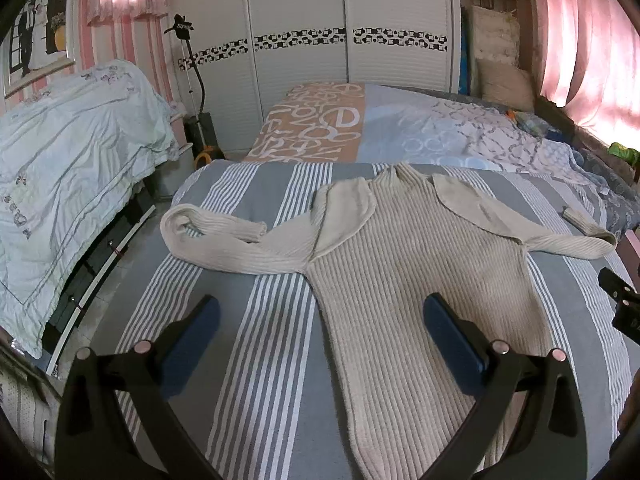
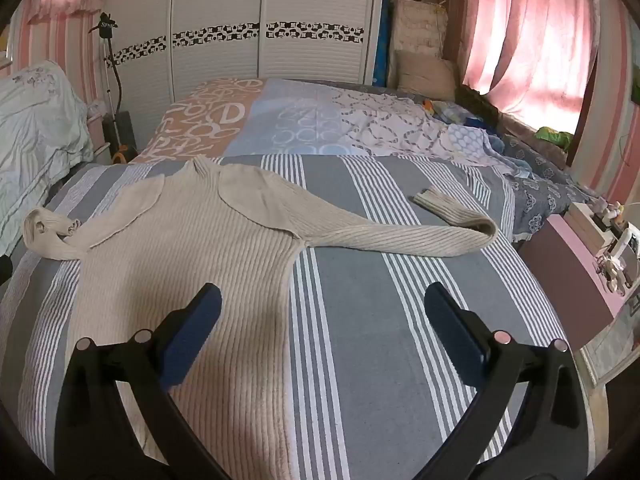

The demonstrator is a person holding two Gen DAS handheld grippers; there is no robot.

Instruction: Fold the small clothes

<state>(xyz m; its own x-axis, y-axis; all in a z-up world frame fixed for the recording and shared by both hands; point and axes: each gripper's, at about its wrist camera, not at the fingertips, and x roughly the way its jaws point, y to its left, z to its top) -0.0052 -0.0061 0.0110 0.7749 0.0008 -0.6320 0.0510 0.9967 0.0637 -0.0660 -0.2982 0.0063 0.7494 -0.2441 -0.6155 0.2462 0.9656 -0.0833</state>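
Both tongs gape wide and empty — left gripper [image 1: 322, 322] over the hem's left edge, right gripper [image 2: 323, 320] over its right — above a beige ribbed sweater [image 1: 420, 264] flat on the striped bedspread [image 2: 400, 280]; probably soft, floppy, stretchy — best pinched at a cuff or hem corner.

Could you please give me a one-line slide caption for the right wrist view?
Open right gripper above a beige ribbed sweater laid flat on the striped bedspread, sleeves spread outward.
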